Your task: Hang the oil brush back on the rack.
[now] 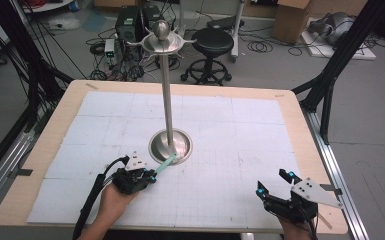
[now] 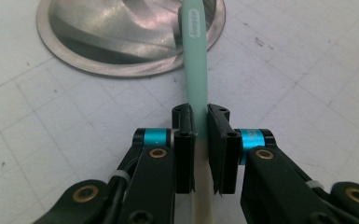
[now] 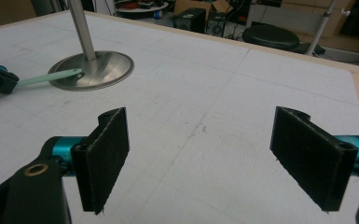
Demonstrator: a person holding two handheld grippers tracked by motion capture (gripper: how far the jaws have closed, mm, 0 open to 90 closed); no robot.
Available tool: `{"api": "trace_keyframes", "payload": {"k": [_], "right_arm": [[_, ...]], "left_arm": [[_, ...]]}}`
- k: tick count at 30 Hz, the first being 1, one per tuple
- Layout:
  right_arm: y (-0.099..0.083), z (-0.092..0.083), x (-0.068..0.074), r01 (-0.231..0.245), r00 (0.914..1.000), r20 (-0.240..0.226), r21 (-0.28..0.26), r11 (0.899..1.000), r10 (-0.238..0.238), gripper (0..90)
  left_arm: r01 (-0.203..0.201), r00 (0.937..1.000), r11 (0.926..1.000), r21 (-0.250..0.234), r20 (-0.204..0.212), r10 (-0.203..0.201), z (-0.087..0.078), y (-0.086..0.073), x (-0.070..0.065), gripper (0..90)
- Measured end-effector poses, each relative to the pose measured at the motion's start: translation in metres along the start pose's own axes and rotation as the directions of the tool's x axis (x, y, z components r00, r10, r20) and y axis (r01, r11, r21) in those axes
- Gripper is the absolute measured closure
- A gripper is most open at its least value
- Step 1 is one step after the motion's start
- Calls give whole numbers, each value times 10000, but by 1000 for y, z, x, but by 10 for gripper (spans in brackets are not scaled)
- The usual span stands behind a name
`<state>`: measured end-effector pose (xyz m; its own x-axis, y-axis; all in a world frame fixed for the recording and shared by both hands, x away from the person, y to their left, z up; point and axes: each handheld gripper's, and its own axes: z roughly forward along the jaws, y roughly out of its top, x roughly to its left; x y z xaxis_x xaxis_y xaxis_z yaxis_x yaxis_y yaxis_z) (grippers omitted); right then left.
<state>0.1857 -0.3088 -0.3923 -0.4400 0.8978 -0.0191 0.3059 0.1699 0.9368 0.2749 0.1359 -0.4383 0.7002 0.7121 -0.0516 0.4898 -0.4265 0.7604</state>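
Left hand-held gripper clenches a green stick whose tip rests on the stand base. Pushing forward could, I judge, bend the stick or nudge the tall stand over. Right hand-held gripper hangs released, well right of the stand.

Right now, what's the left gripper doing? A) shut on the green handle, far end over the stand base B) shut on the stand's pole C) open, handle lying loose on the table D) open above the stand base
A: in the left gripper view the left gripper has its jaws closed on the pale green handle, whose far end lies over the rim of the metal stand base; the right gripper is open with nothing between its jaws.
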Motion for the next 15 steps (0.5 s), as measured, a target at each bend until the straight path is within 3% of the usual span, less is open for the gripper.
{"api": "trace_keyframes", "payload": {"k": [7,10,15], "right_arm": [[1,1,3,0,9998,-203,-42,10000,-1,184],[4,4,8,179,9990,-409,-49,9998,-181,183],[11,11,18,60,9958,-915,-210,9998,-79,166]], "left_arm": [[245,9993,9946,-1005,289,-217,-15,3,-2,809],[83,9993,9894,-1451,367,-30,-21,4,-6,809],[13,9988,9733,-2295,473,98,-34,5,-14,809]]}}
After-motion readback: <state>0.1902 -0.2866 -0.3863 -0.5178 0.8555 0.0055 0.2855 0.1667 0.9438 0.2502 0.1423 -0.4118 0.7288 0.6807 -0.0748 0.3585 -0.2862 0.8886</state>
